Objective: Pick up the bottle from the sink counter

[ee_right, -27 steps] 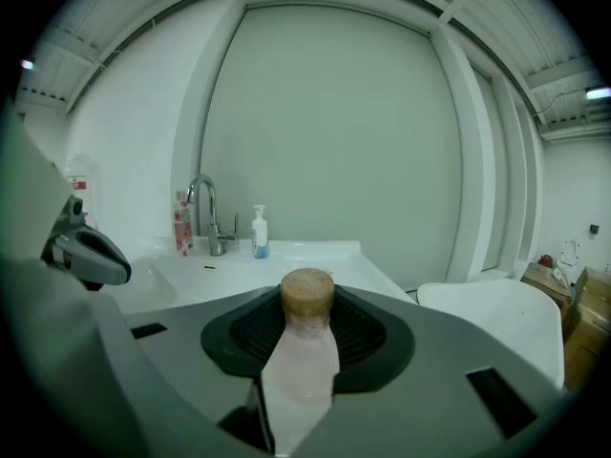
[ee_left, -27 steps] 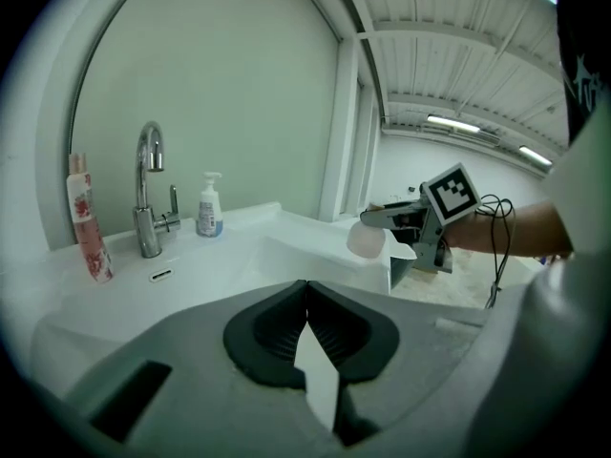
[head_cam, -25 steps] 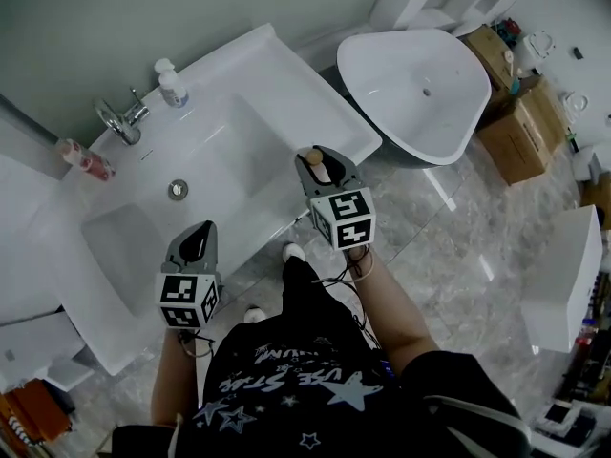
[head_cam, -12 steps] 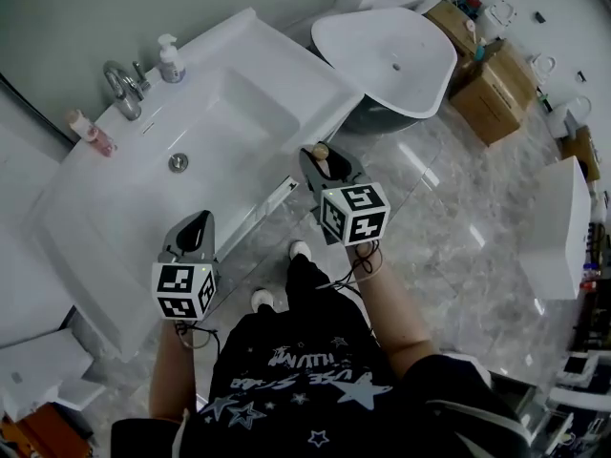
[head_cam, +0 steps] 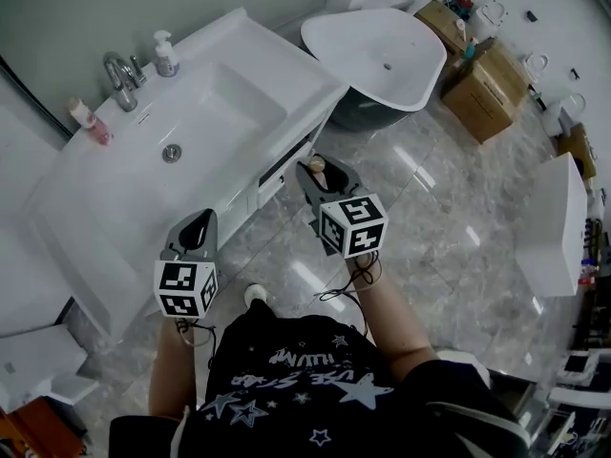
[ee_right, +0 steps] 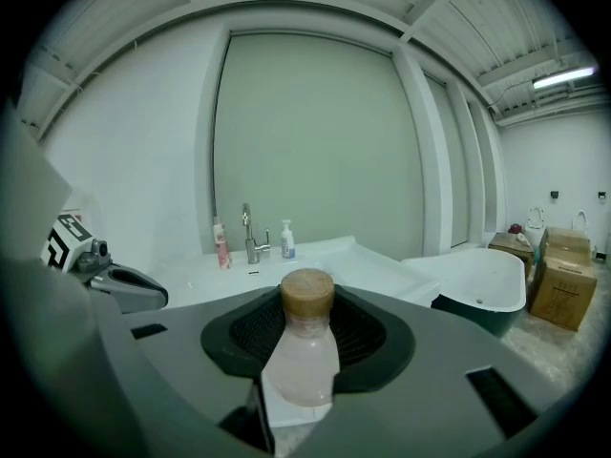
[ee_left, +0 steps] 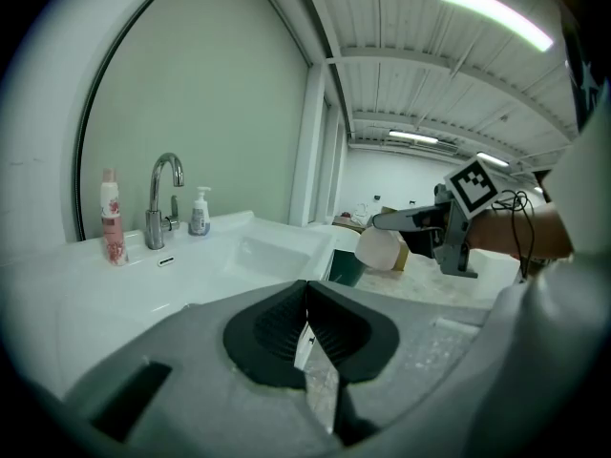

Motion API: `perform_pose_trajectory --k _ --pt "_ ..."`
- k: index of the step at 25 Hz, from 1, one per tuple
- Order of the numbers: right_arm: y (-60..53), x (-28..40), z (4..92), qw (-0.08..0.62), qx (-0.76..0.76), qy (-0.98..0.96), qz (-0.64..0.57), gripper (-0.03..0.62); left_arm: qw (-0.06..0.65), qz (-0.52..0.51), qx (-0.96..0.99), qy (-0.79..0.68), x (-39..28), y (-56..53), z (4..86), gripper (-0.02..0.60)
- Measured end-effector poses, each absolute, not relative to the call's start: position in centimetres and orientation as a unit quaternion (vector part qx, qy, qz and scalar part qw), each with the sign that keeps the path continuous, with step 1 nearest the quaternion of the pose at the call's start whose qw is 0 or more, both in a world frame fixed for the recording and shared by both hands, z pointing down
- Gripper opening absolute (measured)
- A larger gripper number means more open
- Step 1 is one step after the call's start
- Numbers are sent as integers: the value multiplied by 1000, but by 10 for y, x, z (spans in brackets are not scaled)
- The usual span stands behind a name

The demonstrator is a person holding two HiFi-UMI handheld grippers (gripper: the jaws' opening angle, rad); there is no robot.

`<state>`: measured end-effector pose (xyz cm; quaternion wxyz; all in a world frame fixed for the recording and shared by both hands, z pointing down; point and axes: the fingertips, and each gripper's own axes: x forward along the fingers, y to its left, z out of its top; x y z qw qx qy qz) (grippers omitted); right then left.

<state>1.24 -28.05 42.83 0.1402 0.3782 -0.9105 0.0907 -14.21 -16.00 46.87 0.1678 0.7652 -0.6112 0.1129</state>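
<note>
Right gripper (head_cam: 321, 174): we see it clamped on the wooden-capped bottle (ee_right: 304, 356).
Left gripper (ee_left: 307, 324): jaws together, nothing between.
Bench (head_cam: 277, 74): pump dispenser (head_cam: 165, 57) beside the faucet (head_cam: 119, 72).

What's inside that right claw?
A pale pink bottle with a wooden-looking cap stands clamped between the jaws of the right claw. Its base is covered by the claw's body, so the bottom cannot be seen.
</note>
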Motion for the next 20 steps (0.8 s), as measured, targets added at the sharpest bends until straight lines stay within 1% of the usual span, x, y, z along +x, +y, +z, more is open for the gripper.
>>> perform_pose_trajectory --k 5,20 --pt "-243 38 425 139 357 -919 91 143 167 114 757 -621 -108 -128 461 18" --pt "-101 143 421 137 319 -934 84 143 152 118 748 -636 6 3 448 18"
